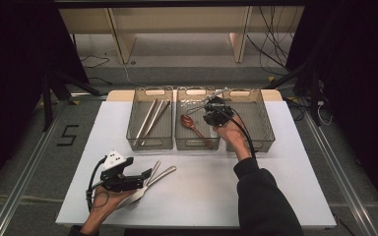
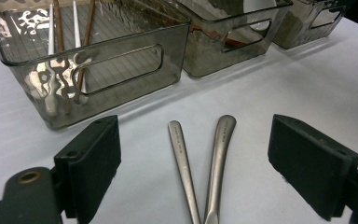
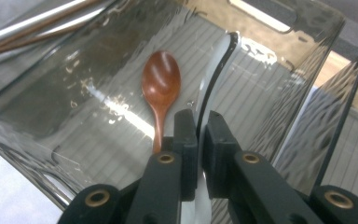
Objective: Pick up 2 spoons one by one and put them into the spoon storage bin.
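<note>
White spoon in right tool, beside wooden spoon.

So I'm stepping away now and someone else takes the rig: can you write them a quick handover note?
Right tool: shut on a white spoon, held over the middle bin, where a wooden spoon already lies.
Left tool: open, low over the table, jaws either side of two metal handles, not gripping.
Done: chopsticks lie in the left bin; one spoon is binned.
Left: probably release the white spoon into the middle bin, then pick up the metal cutlery and sort it, perhaps into the right bin.
</note>
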### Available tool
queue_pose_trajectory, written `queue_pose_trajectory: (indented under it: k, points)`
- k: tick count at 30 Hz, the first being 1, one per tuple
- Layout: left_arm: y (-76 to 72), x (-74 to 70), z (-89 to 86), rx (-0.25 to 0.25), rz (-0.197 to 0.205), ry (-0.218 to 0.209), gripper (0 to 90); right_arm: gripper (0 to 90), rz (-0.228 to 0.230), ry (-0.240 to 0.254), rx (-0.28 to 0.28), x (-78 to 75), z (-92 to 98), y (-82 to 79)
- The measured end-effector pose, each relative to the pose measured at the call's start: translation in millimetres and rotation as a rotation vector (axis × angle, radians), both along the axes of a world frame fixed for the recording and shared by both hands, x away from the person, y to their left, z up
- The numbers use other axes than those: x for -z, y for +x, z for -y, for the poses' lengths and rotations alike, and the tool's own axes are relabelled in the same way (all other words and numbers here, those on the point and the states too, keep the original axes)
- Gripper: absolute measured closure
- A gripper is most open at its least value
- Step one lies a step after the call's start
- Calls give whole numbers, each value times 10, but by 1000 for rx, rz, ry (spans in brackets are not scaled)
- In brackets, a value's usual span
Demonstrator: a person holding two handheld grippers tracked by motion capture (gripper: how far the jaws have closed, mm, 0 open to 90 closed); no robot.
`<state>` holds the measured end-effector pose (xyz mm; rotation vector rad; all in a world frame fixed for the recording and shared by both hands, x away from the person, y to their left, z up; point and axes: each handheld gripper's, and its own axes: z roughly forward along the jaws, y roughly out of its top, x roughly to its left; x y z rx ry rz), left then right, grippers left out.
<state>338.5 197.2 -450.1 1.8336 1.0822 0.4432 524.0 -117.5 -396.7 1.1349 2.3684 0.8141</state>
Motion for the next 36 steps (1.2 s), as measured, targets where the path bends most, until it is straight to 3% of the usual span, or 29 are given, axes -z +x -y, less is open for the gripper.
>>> queue_pose_trajectory:
  k: [5, 16, 29, 36]
  points:
    - [0, 0, -2, 0, 0, 0, 166, 761, -12, 11, 4, 22, -13, 2]
    - [4, 6, 6, 1, -4, 0, 166, 562, -8, 55, -31, -98, 43, -120]
    - [20, 16, 8, 9, -18, 6, 166, 438, 34, 171, -79, -189, 272, -514]
    - [25, 8, 18, 18, -31, 17, 166, 416, 47, 194, -95, -180, 401, -740]
